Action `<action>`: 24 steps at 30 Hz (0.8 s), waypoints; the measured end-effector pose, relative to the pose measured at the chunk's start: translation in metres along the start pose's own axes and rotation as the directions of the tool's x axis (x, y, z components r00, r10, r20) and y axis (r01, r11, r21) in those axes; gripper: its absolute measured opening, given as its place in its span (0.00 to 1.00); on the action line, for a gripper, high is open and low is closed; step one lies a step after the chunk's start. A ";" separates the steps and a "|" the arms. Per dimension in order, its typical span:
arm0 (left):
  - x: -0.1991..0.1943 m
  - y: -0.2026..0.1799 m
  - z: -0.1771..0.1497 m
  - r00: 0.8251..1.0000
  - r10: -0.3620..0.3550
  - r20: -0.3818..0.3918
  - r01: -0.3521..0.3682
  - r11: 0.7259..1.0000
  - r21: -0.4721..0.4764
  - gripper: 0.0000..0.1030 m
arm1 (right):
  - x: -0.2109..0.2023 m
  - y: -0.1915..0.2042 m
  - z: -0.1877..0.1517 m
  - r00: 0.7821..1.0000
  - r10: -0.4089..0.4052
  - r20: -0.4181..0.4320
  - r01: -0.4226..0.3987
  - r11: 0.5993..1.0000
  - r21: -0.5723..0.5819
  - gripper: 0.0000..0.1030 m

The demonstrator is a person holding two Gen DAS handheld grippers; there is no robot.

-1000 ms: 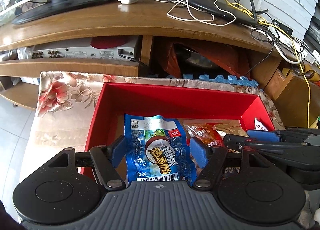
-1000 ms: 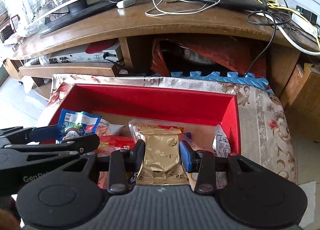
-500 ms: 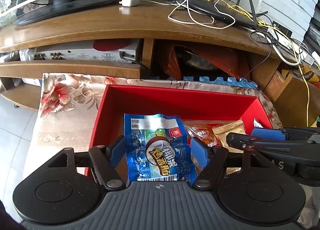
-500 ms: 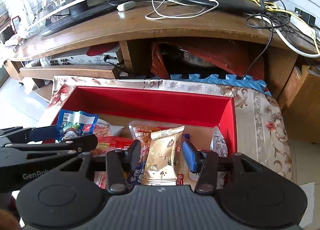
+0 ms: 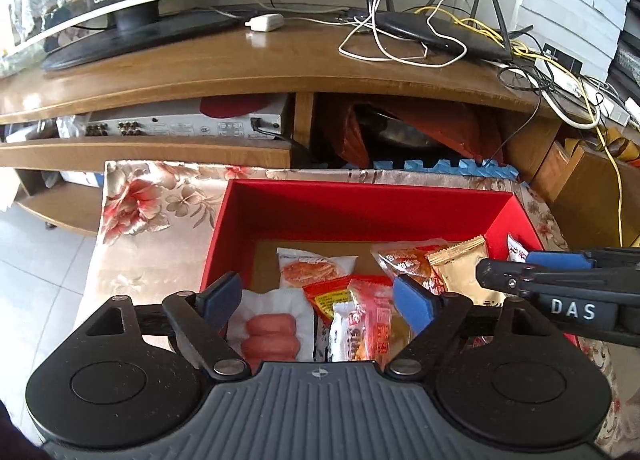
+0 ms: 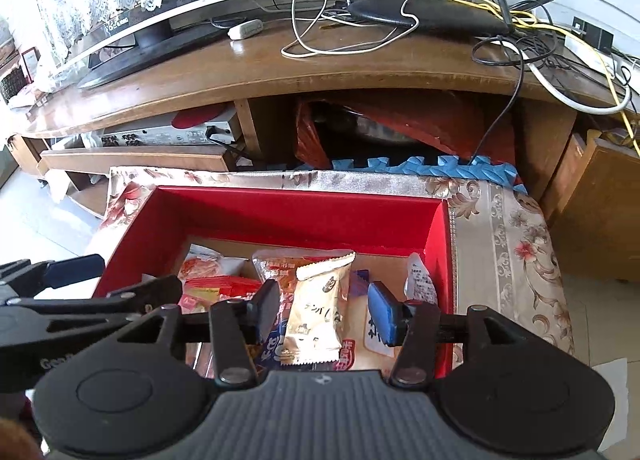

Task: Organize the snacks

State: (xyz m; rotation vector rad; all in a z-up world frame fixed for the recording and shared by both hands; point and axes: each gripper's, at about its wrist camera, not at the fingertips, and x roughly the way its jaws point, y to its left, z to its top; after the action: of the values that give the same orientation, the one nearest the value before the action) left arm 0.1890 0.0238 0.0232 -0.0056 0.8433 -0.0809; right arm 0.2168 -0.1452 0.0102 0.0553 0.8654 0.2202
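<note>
Left wrist view: we note the left claw (image 5: 318, 298) over the red box (image 5: 360, 208), its jaws opening, blue pads well apart with nothing pressed between them. Below the gap lie a pack of pink sausages (image 5: 270, 334) and a red-and-white sachet (image 5: 362, 324), loose on the cardboard floor; we judge the drop here is done. The blue snack bag does not show in either view.

Right wrist view: the right claw (image 6: 328, 310) is also opening, and a gold foil packet (image 6: 320, 308) stands tilted between the pads, touching neither as far as we can tell; it leans on the wrappers under it. Beside it, a white sachet (image 6: 420, 280) rests against the right wall.

Materials: crinkly foil and glossy plastic film, crimped seams, soft pillow shapes that slide and settle. Rigid box, matte red walls, sitting on a floral cloth (image 6: 500, 220) over the worktop.
</note>
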 end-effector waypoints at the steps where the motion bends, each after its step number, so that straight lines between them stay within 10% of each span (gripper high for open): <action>1: -0.002 0.001 -0.001 1.000 -0.001 0.003 0.001 1.000 -0.004 0.85 | -0.002 0.000 -0.001 1.000 0.001 0.002 -0.001 1.000 0.002 0.46; 24: -0.046 -0.002 -0.041 0.999 0.008 0.041 -0.007 1.000 -0.015 1.00 | -0.055 -0.002 -0.049 1.000 0.020 0.013 -0.021 0.999 0.047 0.51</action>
State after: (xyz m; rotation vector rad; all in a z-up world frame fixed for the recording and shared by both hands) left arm 0.1283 0.0262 0.0302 -0.0185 0.8027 -0.0673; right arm 0.1458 -0.1606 0.0194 0.1096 0.8576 0.2185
